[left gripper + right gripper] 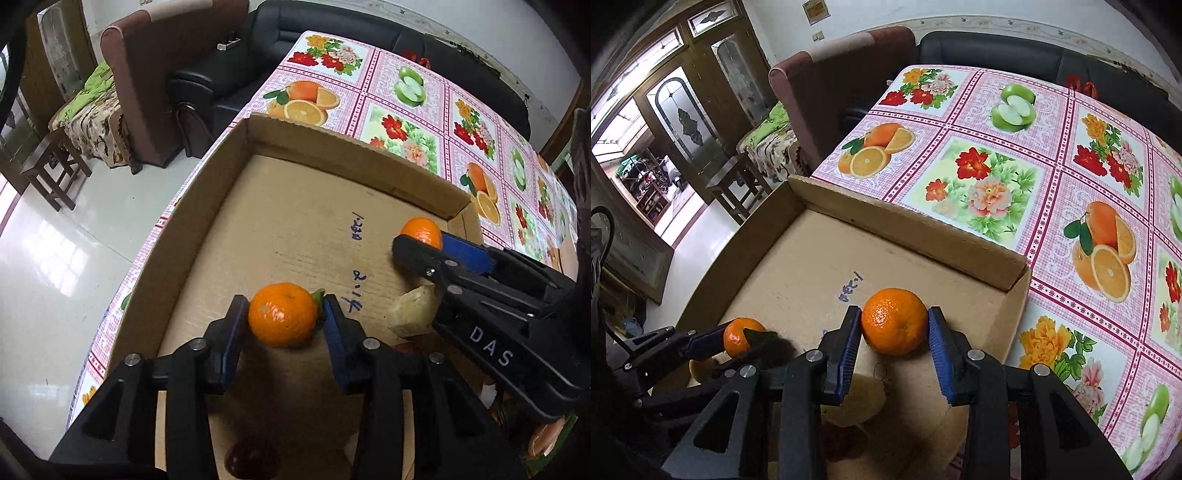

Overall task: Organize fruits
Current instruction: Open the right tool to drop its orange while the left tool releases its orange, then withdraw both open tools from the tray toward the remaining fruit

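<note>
Placing step: my left fingers (284, 314) loosened around one orange (282, 314), right fingers (894, 325) gripping another orange (894, 321), both low in the box (192, 236); next, release and lift clear.

Soft, even daylight. Glare on the pale floor (55, 258); doorway (635, 162) blown out bright. Faint shadows under the tangerines in the cardboard box (295, 221). Focus sharp centrally; strong fisheye bending and dark vignetting at the corners.

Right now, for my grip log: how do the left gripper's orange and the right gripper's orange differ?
The left orange carries a green leaf; right orange shows none. The right gripper presses right orange; left gripper leaves a gap beside left orange. Both are in the cardboard box.
</note>
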The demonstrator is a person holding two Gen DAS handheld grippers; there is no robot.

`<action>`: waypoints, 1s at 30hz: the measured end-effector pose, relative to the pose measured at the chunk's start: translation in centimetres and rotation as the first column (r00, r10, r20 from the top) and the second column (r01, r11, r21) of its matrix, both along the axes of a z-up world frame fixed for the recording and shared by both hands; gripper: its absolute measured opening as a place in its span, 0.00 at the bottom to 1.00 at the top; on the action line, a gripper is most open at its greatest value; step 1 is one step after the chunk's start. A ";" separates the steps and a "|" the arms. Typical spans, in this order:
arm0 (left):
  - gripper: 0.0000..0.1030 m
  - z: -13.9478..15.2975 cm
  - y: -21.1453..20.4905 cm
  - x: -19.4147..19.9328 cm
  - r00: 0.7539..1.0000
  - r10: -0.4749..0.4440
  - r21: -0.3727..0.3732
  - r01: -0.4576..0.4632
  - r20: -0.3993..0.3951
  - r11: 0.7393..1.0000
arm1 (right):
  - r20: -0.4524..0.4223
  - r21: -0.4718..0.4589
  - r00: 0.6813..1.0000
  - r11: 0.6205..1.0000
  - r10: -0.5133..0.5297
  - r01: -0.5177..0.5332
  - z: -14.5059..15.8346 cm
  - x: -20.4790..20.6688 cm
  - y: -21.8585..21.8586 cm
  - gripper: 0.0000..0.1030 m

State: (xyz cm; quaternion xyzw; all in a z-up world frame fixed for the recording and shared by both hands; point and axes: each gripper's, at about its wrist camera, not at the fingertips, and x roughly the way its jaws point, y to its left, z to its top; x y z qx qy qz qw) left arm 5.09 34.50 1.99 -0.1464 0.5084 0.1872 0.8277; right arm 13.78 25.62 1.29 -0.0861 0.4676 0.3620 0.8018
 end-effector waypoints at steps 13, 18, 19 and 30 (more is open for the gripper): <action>0.38 4.2 -1.7 -3.6 0.994 0.017 0.009 -0.018 0.112 1.000 | 0.062 0.087 0.997 0.996 -0.037 0.032 4.6 -2.6 -4.1 0.47; 0.42 5.1 -3.5 -5.1 0.990 -0.004 0.004 0.004 0.143 1.000 | 0.069 0.135 0.995 0.989 -0.072 0.062 5.9 -4.6 -7.8 0.47; 0.42 5.3 -4.0 -5.3 0.989 -0.011 0.005 0.011 0.145 1.000 | 0.068 0.141 0.995 0.988 -0.079 0.069 6.0 -4.9 -8.6 0.47; 0.42 6.2 -8.7 -7.1 0.983 -0.081 0.003 0.082 0.167 0.997 | 0.057 0.157 0.987 0.977 -0.153 0.143 6.1 -8.1 -15.9 0.47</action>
